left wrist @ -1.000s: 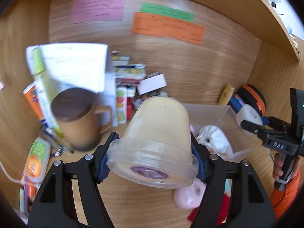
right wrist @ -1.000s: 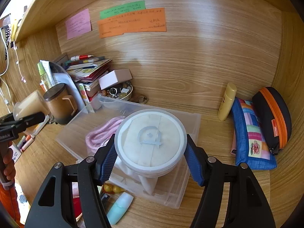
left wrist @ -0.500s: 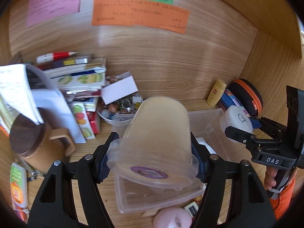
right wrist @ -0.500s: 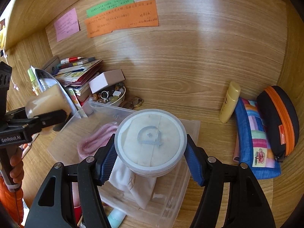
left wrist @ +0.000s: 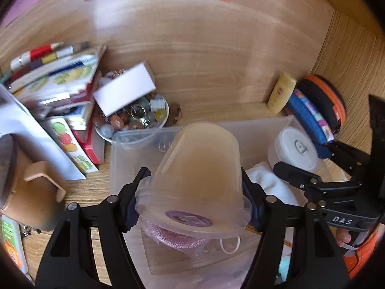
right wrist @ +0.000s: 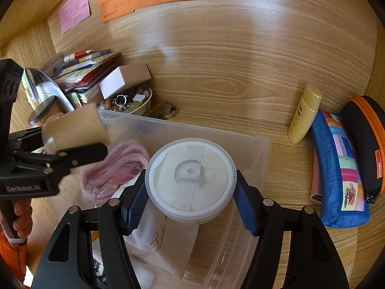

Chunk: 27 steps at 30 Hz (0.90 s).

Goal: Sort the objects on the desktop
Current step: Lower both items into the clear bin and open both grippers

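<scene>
Left wrist view: the left tool (left wrist: 192,200) is clamped on a beige tub (left wrist: 199,168) near its lidded end, hanging over the clear bin (left wrist: 144,137). It looks light, smooth and slippery; the ribbed rim is the safest hold.

Right wrist view: the right tool (right wrist: 190,192) grips a round white jar (right wrist: 190,180) over the same bin, where pink cord (right wrist: 115,168) and a white cloth (right wrist: 163,236) crowd the floor.
</scene>
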### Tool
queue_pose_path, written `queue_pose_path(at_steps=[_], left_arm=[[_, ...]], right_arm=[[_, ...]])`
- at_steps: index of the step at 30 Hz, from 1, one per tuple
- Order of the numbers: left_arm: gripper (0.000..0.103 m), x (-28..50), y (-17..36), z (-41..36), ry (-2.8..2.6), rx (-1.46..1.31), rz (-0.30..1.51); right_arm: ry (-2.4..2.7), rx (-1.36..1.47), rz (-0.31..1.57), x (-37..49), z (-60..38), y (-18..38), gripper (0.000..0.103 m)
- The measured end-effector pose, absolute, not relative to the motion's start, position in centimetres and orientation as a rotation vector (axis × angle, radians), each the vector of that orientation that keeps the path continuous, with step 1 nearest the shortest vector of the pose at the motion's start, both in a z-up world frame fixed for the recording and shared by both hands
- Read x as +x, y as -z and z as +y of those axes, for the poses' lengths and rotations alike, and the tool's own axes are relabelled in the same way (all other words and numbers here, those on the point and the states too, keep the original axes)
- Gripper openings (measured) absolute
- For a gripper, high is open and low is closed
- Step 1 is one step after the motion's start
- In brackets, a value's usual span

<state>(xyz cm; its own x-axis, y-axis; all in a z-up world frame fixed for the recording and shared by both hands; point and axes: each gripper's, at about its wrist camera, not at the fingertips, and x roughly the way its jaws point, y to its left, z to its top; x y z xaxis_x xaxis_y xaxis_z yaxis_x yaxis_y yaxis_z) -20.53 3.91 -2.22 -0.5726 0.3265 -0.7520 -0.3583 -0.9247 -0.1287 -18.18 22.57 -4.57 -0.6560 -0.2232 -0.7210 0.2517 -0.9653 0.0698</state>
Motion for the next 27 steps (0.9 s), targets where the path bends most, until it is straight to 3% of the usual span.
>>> queue_pose_path(at_steps=[13,27], left_arm=[[0.069,-20.6,4.4,6.7,-2.473,-1.232,0.23],[0.072,-20.7,4.3,6.6,-2.478,-1.235,0.25]], right_arm=[[2.662,1.132,0.158,-17.8,21.0,5.2,0.063],[2.725,1.085,0.271,-17.0,20.2,4.8,0.071]])
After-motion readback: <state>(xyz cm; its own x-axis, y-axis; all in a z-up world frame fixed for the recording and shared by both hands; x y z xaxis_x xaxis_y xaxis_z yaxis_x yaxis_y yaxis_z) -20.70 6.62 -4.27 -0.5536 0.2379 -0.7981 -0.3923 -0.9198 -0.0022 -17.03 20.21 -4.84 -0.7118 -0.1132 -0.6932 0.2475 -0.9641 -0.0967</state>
